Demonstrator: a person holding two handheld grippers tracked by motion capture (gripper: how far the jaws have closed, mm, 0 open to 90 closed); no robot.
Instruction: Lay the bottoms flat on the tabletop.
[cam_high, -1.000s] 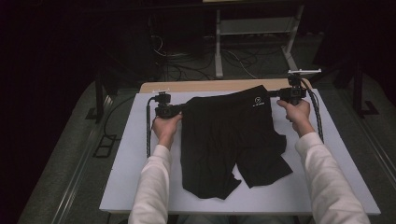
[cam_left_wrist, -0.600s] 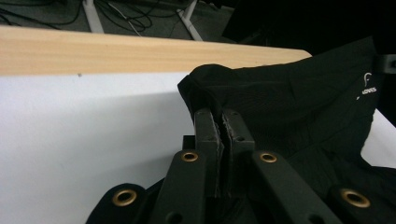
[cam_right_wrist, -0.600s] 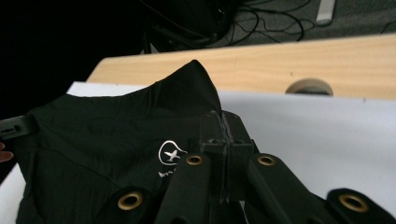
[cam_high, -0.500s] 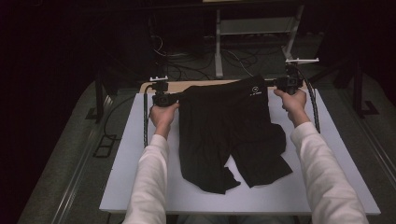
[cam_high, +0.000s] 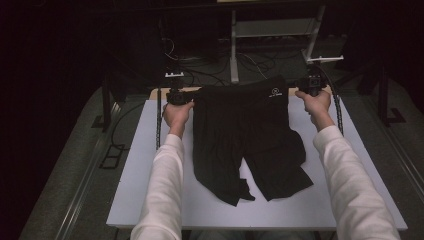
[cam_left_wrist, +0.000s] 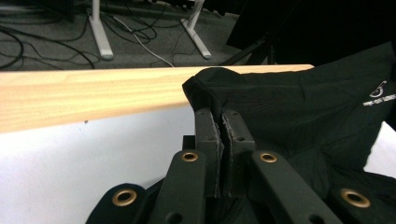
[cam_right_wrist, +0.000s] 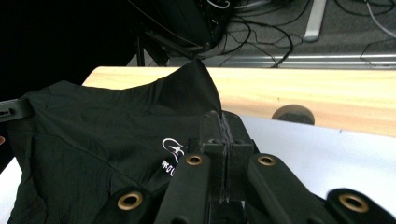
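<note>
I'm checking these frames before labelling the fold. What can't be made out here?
- Small white logo on the black fabric shorts: its lettering is too small to read in the right gripper view, and is cut by the frame edge in the left gripper view.
- Waistband corners: hidden between the closed jaws of the left gripper and the right gripper.
- White table's near edge: covered by white sleeves in the high view.

Black shorts (cam_high: 247, 135), waistband raised.
I see a small white logo near one waistband corner; both legs trail flat on the white table (cam_high: 145, 180).
</note>
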